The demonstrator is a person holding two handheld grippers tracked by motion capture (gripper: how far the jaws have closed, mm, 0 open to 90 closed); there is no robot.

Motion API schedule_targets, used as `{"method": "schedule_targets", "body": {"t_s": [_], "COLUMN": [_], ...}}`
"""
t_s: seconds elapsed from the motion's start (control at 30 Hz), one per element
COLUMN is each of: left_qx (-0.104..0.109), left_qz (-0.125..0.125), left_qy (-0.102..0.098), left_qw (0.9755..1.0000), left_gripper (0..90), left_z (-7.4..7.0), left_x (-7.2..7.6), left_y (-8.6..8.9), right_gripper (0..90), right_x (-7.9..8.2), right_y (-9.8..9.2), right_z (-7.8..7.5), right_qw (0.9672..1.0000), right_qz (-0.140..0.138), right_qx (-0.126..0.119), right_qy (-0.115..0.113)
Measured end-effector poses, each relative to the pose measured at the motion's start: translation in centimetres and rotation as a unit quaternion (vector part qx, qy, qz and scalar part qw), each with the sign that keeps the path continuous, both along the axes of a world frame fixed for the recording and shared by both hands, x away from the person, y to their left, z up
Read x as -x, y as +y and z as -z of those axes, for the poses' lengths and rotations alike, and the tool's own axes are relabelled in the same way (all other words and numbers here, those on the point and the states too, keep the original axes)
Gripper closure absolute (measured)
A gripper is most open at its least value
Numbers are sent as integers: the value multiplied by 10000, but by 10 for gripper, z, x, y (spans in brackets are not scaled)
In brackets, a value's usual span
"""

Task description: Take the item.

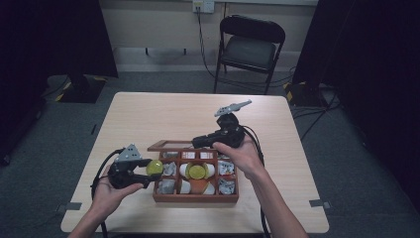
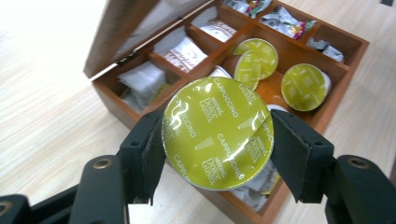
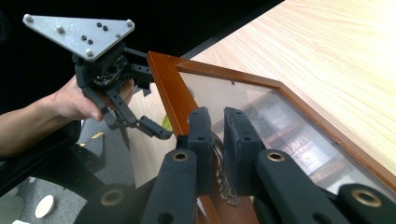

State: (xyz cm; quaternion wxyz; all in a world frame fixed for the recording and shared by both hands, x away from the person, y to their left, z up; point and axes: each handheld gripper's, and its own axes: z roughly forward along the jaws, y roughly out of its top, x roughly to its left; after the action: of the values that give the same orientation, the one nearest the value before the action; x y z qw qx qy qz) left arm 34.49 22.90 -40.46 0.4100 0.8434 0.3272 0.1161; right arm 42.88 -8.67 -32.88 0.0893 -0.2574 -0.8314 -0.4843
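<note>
Two claws work at the wooden box [image 1: 195,198] on the table [image 1: 163,114]. My left claw [image 2: 217,140] is clamped on a green-topped coffee pod [image 2: 217,132], held just off the box's left side, above the table. My right claw [image 3: 217,140] pinches the front edge of the glass lid [image 3: 261,107], propping it open over the box's far side. More pods [image 2: 306,86] lie in the box's middle compartment, packets [image 2: 140,77] in its side ones.
</note>
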Motion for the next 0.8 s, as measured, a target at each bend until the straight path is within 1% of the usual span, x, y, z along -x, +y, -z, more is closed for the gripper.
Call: {"method": "schedule_targets", "body": {"t_s": [0.17, 0.23, 0.4, 0.47, 0.63, 0.77, 0.8], "left_qx": [33, 44, 30, -21, 1, -74, -111], "left_qz": [-179, -236, -366, -437, -555, -571, -603], "left_qy": [-20, 7, 33, 31, 15, 33, 4], "left_qw": [9998, 9997, 9993, 9990, 9985, 9983, 9981], "left_gripper": [384, 384, 384, 384, 384, 384, 384], "left_z": [-1, 0, 3, 3, 3, 5, 5], "left_x": [-5, -8, -17, -21, -29, -39, -41], "left_y": [10, 13, 19, 21, 23, 22, 21], "right_gripper": [815, 815, 815, 815, 815, 815, 815], "right_x": [1, 1, 1, 1, 1, 1, 1], "right_y": [0, 0, 0, 0, 0, 0, 0], "right_z": [0, 0, 1, 1, 1, 1, 1], "right_qw": [10000, 10000, 10000, 10000, 10000, 10000, 10000], "right_qz": [-1, -1, 7, 6, 1, 3, 3], "right_qx": [17, 19, -2, -9, -23, -19, -19], "right_qy": [-15, -7, 3, 11, 8, 5, 4]}}
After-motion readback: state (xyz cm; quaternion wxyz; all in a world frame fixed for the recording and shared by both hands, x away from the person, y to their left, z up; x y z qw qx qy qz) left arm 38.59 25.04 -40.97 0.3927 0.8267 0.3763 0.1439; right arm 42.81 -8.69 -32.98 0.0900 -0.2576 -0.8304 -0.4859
